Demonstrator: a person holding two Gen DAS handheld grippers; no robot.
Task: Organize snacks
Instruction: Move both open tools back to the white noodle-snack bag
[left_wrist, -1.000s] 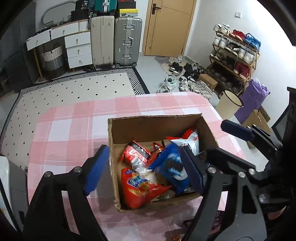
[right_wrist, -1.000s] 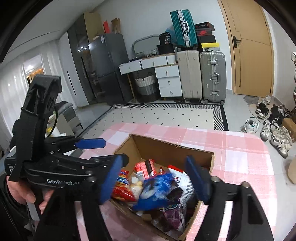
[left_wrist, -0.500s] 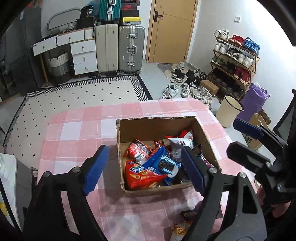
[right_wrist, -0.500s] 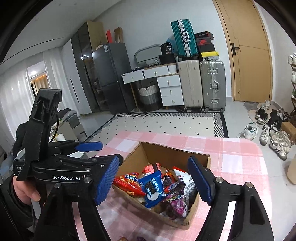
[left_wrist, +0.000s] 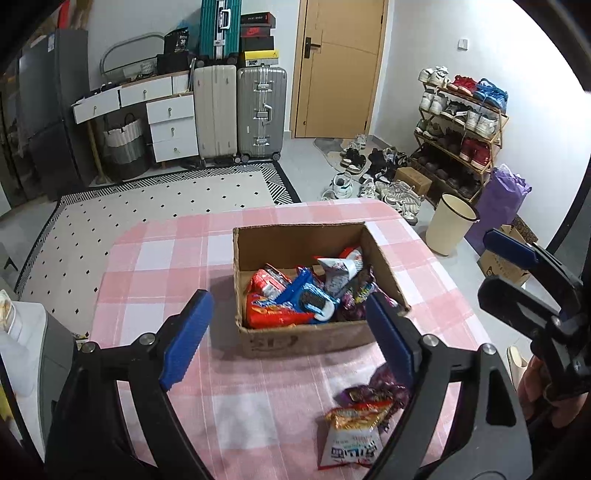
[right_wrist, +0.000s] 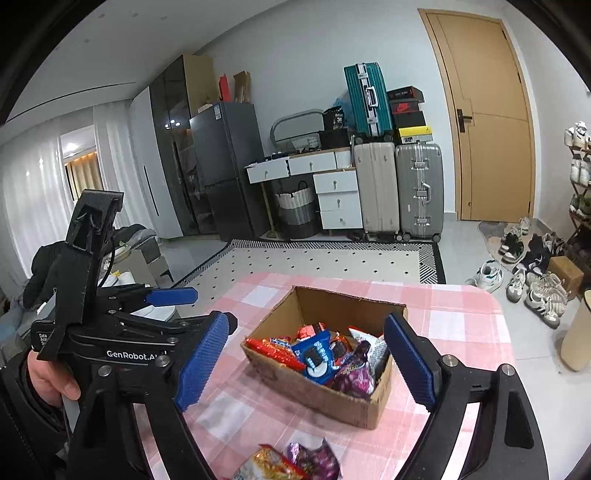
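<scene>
Both of our grippers hang over the near end of the pink checked table, and neither one carries anything. Our left gripper has its blue pads spread wide and its jaws are opening, with nothing pressed between them; the gap only frames the front wall of the cardboard box farther off on the cloth. Our right gripper is likewise wide, its jaws opening too, and between its fingers we see the same box without touching it.

Ahead of both grippers the box stands open-topped on the table, packed with snack bags: a blue cookie pack, a red bag at its near left corner, a white crinkled bag and a purple one.

Closer to us than the box, below our left gripper's right finger, two loose packets lie on the cloth: an orange and white packet and a purple packet, touching each other. From the right gripper's view they sit at the bottom edge, partly cut off.

To the left of our right gripper we see a hand wrapped round the left gripper's handle.
</scene>
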